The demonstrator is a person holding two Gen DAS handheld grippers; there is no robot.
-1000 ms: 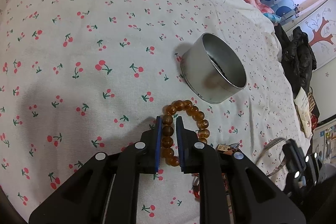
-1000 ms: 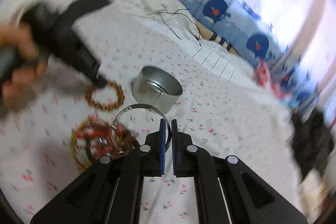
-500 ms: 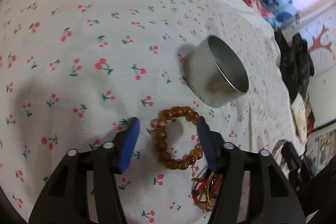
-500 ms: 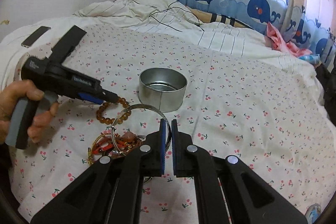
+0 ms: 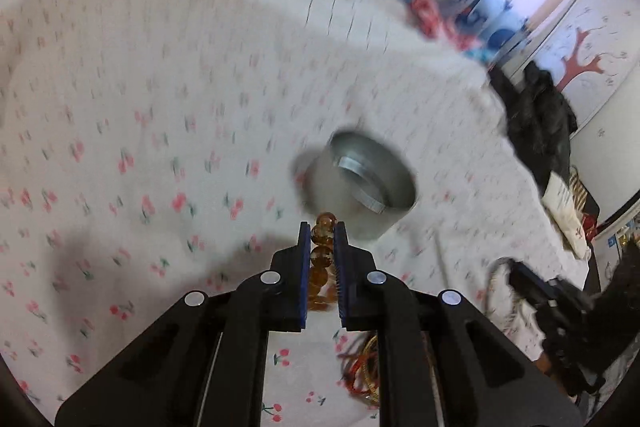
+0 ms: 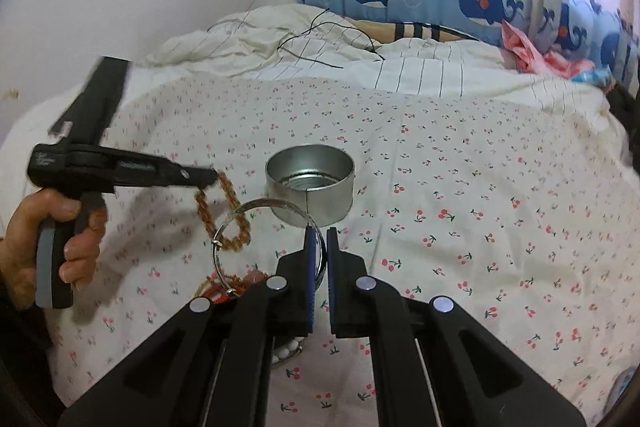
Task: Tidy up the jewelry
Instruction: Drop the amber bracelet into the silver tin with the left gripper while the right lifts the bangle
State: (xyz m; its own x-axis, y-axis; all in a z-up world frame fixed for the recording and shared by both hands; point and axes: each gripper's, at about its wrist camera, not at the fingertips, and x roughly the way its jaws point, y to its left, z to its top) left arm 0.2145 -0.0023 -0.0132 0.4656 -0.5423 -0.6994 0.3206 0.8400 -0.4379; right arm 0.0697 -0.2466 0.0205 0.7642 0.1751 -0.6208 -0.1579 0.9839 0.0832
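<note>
Amber bead bracelet (image 5: 321,259) is clamped between the jaws of the left gripper (image 5: 322,239), which have just been closing onto it; it is lifted clear of the cherry-print sheet (image 6: 460,187) and hangs as a loop, seen at 9 o'clock of the metal tin (image 6: 310,183) in the right wrist view. Silver bangle (image 6: 256,223) is pinched at its rim in the narrow jaws of the right gripper (image 6: 318,247), held upright just at 7 o'clock of the tin. Red-and-gold tangle of jewelry (image 6: 224,287) is left on the sheet below the bangle. The left tool's handle is gripped by a hand (image 6: 44,239).
</note>
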